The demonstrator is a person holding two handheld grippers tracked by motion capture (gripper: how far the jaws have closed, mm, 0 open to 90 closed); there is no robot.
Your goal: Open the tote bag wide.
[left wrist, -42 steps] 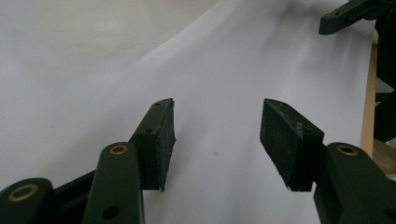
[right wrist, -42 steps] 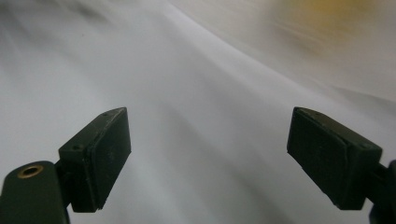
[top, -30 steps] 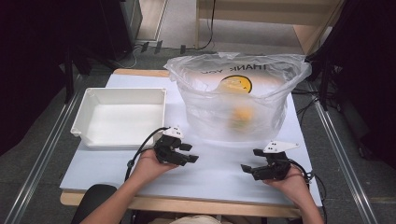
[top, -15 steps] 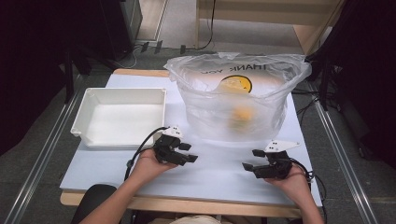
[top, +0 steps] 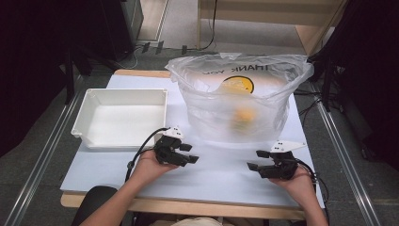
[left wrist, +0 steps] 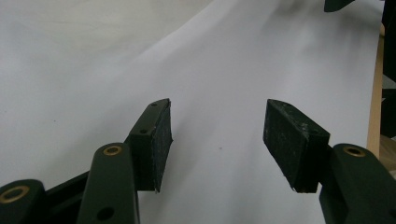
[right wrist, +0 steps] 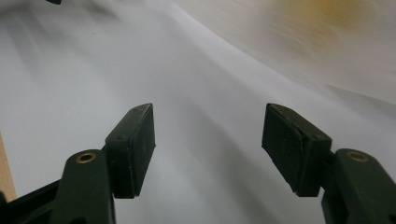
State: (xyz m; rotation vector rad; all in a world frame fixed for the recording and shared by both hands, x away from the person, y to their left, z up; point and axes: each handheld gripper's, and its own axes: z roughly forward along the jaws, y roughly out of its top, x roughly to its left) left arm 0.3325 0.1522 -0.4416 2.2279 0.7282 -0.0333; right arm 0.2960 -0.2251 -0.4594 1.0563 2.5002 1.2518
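White table [top: 226,183] with a wooden front edge, grey floor and dark surrounds. Clear plastic bag [top: 237,101] stands at upper centre, white bin [top: 82,120] to its left. Bag contents are blurred: an orange shape [top: 245,114], not identifiable. Left gripper [top: 188,154], lower centre-left, spread and empty. Right gripper [top: 258,160], lower right, has just been closing slightly, nothing between the jaws. Both hands unmoved since the earlier frames.

Yellow things inside the clear bag [top: 235,101] are too blurred to identify
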